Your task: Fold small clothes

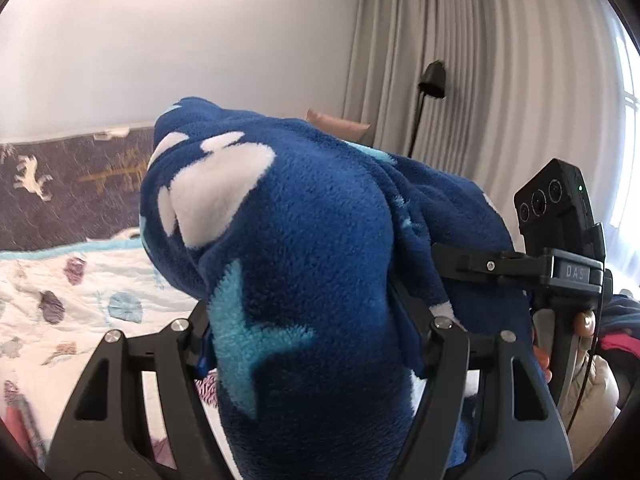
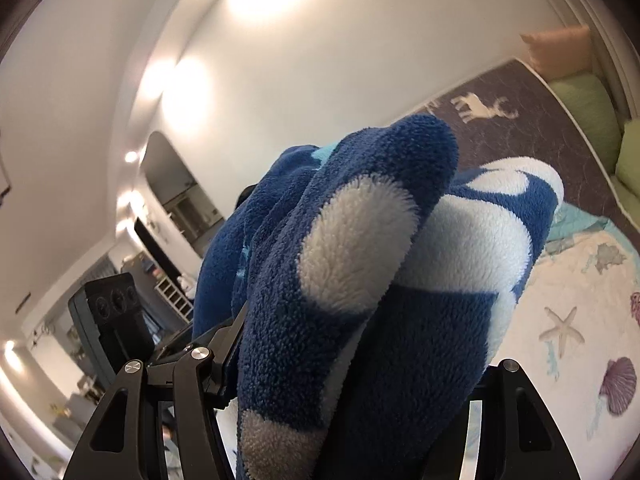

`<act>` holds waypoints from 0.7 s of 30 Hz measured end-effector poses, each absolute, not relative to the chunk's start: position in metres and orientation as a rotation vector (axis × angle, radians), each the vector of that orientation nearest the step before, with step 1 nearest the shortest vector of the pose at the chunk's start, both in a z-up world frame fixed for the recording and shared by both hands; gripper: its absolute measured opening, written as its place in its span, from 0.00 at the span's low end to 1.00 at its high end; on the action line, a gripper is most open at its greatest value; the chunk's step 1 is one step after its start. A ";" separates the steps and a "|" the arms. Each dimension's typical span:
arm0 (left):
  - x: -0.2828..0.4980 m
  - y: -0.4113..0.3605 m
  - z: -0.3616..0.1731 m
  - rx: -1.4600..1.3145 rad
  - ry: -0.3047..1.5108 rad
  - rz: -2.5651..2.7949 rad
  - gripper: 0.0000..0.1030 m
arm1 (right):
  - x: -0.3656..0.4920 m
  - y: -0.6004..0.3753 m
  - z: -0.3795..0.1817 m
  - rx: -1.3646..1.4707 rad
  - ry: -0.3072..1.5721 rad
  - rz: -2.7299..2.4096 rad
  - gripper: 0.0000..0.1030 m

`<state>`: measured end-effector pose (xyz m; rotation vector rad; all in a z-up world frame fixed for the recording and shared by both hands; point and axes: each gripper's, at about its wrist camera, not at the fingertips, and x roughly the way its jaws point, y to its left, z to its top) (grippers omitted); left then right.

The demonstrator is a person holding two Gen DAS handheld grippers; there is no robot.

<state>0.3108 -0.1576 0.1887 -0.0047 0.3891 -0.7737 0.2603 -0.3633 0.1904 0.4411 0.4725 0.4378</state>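
Observation:
A dark blue fleece garment (image 1: 312,232) with white and light blue patches hangs bunched between both grippers, lifted above the bed. My left gripper (image 1: 308,332) is shut on it; the fleece drapes over the fingers and hides the tips. My right gripper (image 2: 340,360) is shut on another part of the same fleece (image 2: 360,248), which covers its fingers too. The right gripper's body (image 1: 560,240) shows at the right of the left wrist view, close to the fleece. The left gripper's body (image 2: 116,320) shows at the lower left of the right wrist view.
A bed with a white seashell-print quilt (image 1: 60,308) (image 2: 580,320) lies below. A dark headboard panel with deer print (image 1: 60,192) (image 2: 520,120) runs behind it. Green cushions (image 2: 592,112), a black floor lamp (image 1: 430,80) and grey curtains (image 1: 500,80) stand beyond.

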 end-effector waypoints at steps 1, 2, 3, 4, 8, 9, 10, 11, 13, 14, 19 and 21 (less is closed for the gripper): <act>0.331 -0.162 0.175 -0.014 0.414 -0.775 0.68 | 0.278 -0.369 0.179 0.455 0.486 0.431 0.61; 0.354 -0.167 0.157 -0.028 0.452 -0.773 0.68 | 0.297 -0.375 0.163 0.472 0.508 0.422 0.61; 0.371 -0.170 0.140 -0.036 0.487 -0.769 0.68 | 0.313 -0.378 0.152 0.485 0.529 0.412 0.61; 0.394 -0.175 0.118 -0.041 0.531 -0.759 0.68 | 0.333 -0.382 0.132 0.499 0.560 0.395 0.61; 0.480 -0.179 0.004 -0.044 0.750 -0.636 0.69 | 0.415 -0.400 0.032 0.573 0.722 0.332 0.61; 0.493 -0.183 -0.022 -0.015 0.793 -0.573 0.69 | 0.434 -0.401 0.004 0.589 0.768 0.313 0.61; 0.505 -0.186 -0.048 0.026 0.824 -0.517 0.73 | 0.452 -0.402 -0.025 0.596 0.823 0.284 0.61; 0.510 -0.183 -0.069 0.038 0.819 -0.502 0.82 | 0.469 -0.402 -0.057 0.597 0.884 0.248 0.61; 0.507 -0.172 -0.079 -0.018 0.736 -0.561 0.84 | 0.486 -0.409 -0.109 0.651 0.918 0.234 0.69; 0.505 -0.172 -0.079 -0.024 0.721 -0.578 0.85 | 0.487 -0.420 -0.122 0.714 0.873 0.271 0.77; 0.507 -0.172 -0.088 -0.023 0.673 -0.598 0.89 | 0.480 -0.425 -0.135 0.682 0.770 0.357 0.76; 0.515 -0.165 -0.096 -0.072 0.687 -0.617 0.90 | 0.478 -0.421 -0.134 0.678 0.760 0.356 0.76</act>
